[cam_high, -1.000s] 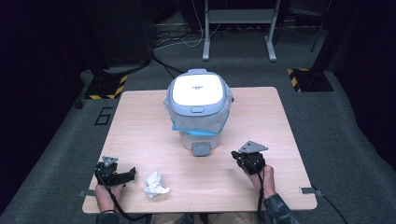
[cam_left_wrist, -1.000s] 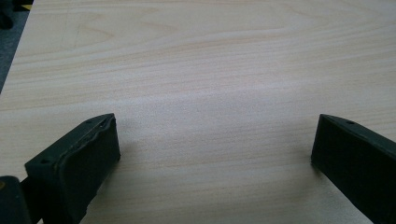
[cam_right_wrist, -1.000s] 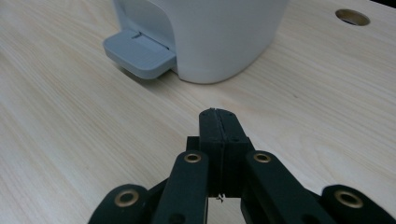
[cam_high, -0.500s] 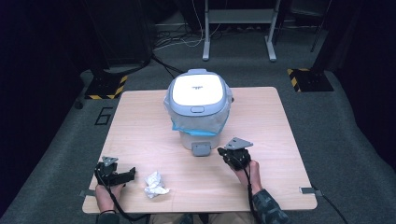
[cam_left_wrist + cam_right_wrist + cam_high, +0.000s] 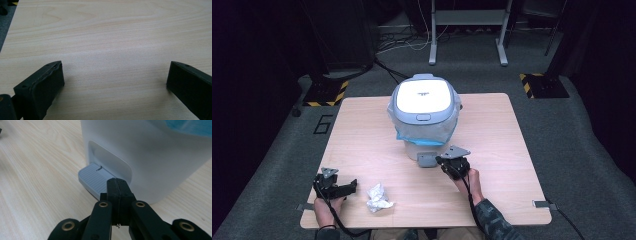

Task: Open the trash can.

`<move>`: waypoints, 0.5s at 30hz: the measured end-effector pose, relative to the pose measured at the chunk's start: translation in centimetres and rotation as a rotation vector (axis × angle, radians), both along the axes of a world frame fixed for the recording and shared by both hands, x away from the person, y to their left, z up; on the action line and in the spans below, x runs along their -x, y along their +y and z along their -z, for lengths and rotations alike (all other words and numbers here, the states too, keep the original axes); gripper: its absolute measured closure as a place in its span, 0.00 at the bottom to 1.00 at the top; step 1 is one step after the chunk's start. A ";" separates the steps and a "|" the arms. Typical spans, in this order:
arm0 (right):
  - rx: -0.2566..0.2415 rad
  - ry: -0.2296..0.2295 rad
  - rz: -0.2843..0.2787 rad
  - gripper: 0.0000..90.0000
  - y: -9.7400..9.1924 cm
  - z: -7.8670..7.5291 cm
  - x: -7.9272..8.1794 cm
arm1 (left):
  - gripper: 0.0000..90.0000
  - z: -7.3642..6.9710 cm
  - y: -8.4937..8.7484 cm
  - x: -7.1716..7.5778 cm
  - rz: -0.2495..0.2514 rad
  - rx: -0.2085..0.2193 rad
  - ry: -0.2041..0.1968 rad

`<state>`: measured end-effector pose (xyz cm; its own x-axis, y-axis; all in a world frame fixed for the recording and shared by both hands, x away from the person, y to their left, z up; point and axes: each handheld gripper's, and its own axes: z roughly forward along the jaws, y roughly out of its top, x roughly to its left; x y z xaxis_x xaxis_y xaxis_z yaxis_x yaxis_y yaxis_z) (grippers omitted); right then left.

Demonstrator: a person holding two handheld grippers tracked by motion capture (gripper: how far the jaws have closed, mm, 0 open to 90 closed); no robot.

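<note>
Pedal (image 5: 96, 181) of the small white bin (image 5: 424, 125) is what we are aiming at: a flat grey ribbed tab that juts out from the foot of the bin on the side facing us, low against the table (image 5: 362, 130). In the right gripper view our right gripper (image 5: 117, 185) has its two black jaws pressed flat together with nothing between them, and their joined tip sits just at the near edge of the pedal, slightly above it; whether it already touches the grey surface we cannot tell. The pedal lies straight ahead of that tip and a little down, and its length runs out from the bin wall toward us, nearly in line with the jaws. From the high view the same gripper (image 5: 447, 161) sits just beside the pedal (image 5: 427, 160), on its right, so our right hand is clearly the nearer one. We judge that the coming move is a short push forward and down onto the ribbed top to lift the lid (image 5: 424, 97), which is closed over a bag whose blue-tinted edge hangs round the rim. Our left gripper (image 5: 343, 187) rests well apart at the near left of the table, its jaws spread wide over bare wood and holding nothing, with a crumpled paper ball (image 5: 378, 197) just beside it, waiting for the bin to open.
</note>
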<state>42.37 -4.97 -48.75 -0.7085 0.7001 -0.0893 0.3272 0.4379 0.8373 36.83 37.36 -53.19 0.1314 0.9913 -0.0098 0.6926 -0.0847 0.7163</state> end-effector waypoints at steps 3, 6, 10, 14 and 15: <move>0.002 0.003 -0.003 1.00 0.5 0.1 -0.2 | 0.01 0.0 0.0 0.0 -0.001 0.000 -0.001; 0.015 -0.007 -0.019 1.00 1.0 0.4 -0.4 | 0.01 0.0 0.0 0.0 -0.001 0.000 0.000; 0.036 -0.008 -0.023 1.00 1.6 0.9 -0.7 | 0.01 0.0 0.0 0.0 -0.001 0.000 -0.001; 0.040 -0.001 -0.018 1.00 1.8 1.3 -0.9 | 0.01 0.0 0.0 0.0 -0.001 0.000 -0.001; 0.037 -0.001 -0.016 1.00 1.9 1.3 -0.9 | 0.01 0.0 0.0 0.0 -0.001 0.000 -0.001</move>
